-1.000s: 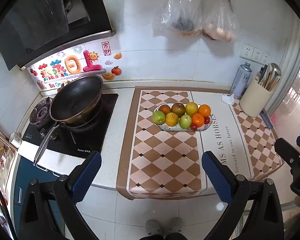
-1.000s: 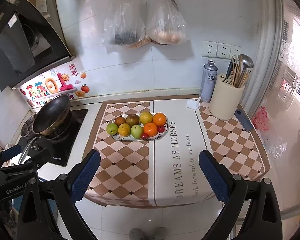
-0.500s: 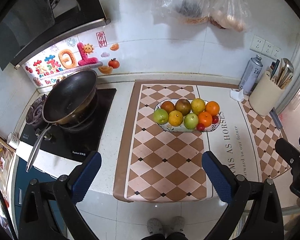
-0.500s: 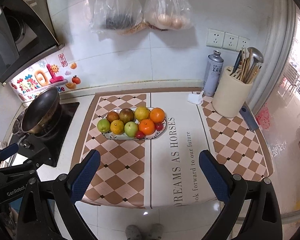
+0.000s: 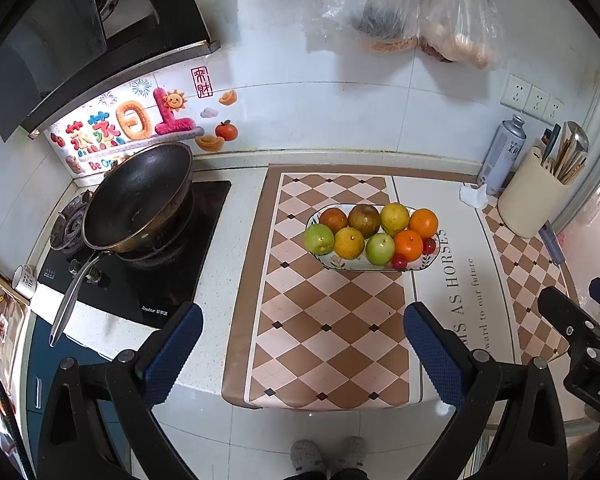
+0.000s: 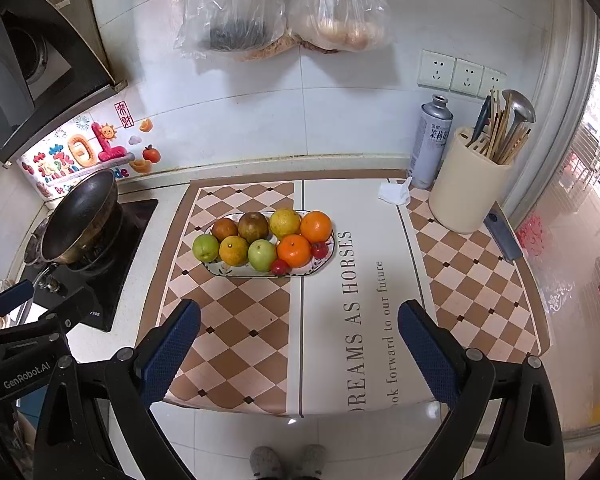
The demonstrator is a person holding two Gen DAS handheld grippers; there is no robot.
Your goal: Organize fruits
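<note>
1. A patterned oval plate (image 6: 220, 270) sits mid-mat on the countertop (image 5: 236, 216), nearer the back wall than the front edge.
2. It holds eight large fruits: two green (image 6: 205, 247), three orange (image 6: 315, 226), two yellow-orange (image 6: 285, 222), one brown (image 6: 253, 227).
3. Two small red fruits (image 6: 279, 267) lie at the plate's front right rim.
4. Left gripper (image 5: 302, 350) and right gripper (image 6: 299, 344) both hang spread wide, holding nothing, over the front edge.
5. Only the left view shows the whole wok (image 5: 138, 200).
</note>
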